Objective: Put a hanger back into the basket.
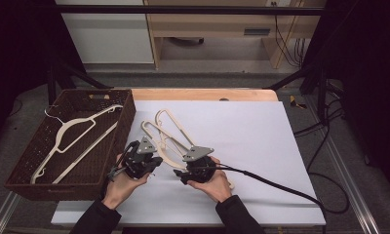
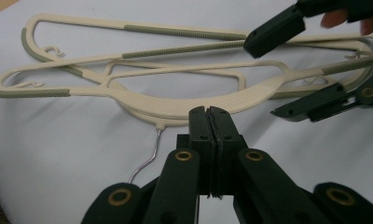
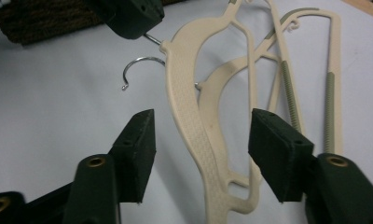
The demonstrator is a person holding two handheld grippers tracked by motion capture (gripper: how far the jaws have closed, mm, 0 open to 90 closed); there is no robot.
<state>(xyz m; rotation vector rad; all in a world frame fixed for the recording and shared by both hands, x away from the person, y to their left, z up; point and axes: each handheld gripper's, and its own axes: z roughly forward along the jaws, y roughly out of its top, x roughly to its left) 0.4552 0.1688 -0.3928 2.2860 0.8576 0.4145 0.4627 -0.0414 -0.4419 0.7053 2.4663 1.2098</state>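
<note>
The right gripper (image 3: 201,154) straddles the top hanger's (image 3: 194,130) broad shoulder at lower centre, jaws half open and not yet pressing, likely to lift it toward the basket (image 1: 120,141) at left. The left gripper (image 2: 209,121), jaws shut, seems to pin the stack near its wire hook (image 2: 147,163), steadying it.

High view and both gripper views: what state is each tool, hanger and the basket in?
Left tool: shut, at the top hanger's neck.
Right tool: open, astride the top hanger's arm, pads clear.
Top hanger: flat on the sheet, stacked on another.
Basket: holds one hanger.
Basket hanger: lying slanted inside.
</note>
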